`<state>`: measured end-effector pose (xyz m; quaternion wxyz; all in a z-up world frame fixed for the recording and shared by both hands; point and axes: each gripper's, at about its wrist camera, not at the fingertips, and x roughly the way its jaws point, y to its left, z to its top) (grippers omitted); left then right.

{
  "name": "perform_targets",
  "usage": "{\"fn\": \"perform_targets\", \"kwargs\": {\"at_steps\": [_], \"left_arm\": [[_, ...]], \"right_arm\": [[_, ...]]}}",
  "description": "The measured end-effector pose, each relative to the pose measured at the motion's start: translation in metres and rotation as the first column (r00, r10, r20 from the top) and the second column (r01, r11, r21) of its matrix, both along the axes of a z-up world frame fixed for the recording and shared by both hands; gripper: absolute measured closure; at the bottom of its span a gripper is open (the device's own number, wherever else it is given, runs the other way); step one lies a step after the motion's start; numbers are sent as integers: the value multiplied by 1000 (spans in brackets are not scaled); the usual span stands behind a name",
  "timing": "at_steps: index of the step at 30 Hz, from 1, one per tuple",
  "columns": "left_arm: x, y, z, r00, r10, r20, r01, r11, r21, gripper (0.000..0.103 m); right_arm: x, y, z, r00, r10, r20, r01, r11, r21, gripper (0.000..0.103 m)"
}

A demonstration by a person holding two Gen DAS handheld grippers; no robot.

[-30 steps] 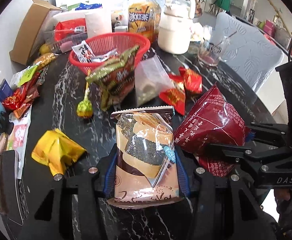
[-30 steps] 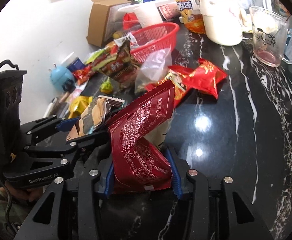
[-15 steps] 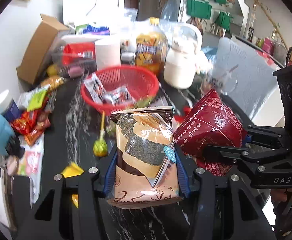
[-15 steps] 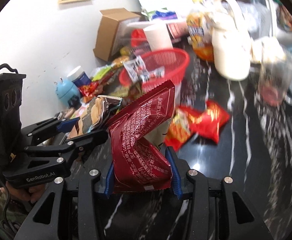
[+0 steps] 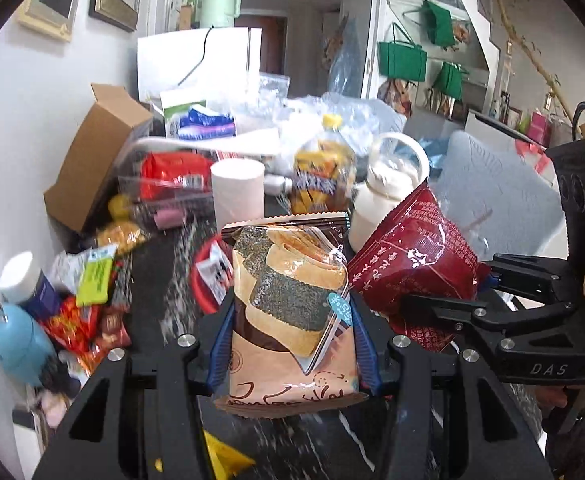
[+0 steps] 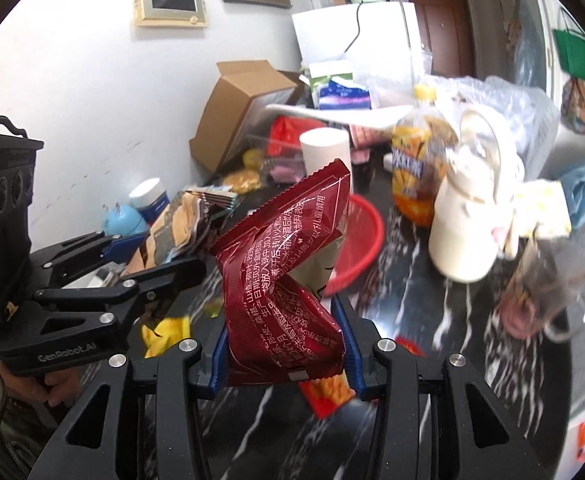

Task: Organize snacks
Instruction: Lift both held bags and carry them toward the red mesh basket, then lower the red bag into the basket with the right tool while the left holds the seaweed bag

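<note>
Both packets lifted, heading for red basket.
Left claw (image 5: 292, 344) clamps seaweed-roll packet (image 5: 288, 300); right claw (image 6: 286, 344) clamps crumpled red snack bag (image 6: 284, 280). We'd carry both level toward red basket (image 6: 358, 240) at 12 o'clock, releasing low inside.

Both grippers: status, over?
Left gripper shut on seaweed roll pack, held up. Right gripper shut on dark red snack bag, alongside. Red basket ahead, white jug beside it.

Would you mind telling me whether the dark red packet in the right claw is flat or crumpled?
Crumpled: the dark red packet is creased and twisted between the right claw fingers.
</note>
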<state>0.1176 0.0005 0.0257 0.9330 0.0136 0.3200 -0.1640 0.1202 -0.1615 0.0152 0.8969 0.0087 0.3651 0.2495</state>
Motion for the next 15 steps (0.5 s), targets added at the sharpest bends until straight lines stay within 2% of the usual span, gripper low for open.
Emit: {"fn": "perform_targets", "kwargs": {"at_steps": [4, 11, 15], "left_arm": [[23, 4, 8, 999, 26, 36, -26, 1000, -7, 52], [65, 7, 8, 996, 90, 29, -89, 995, -38, 52], [87, 9, 6, 991, 129, 32, -128, 991, -40, 52]], "right_arm": [[23, 5, 6, 1000, -6, 30, 7, 1000, -17, 58], [66, 12, 14, 994, -49, 101, 56, 996, -67, 58], [91, 14, 15, 992, -25, 123, 36, 996, -87, 58]]}}
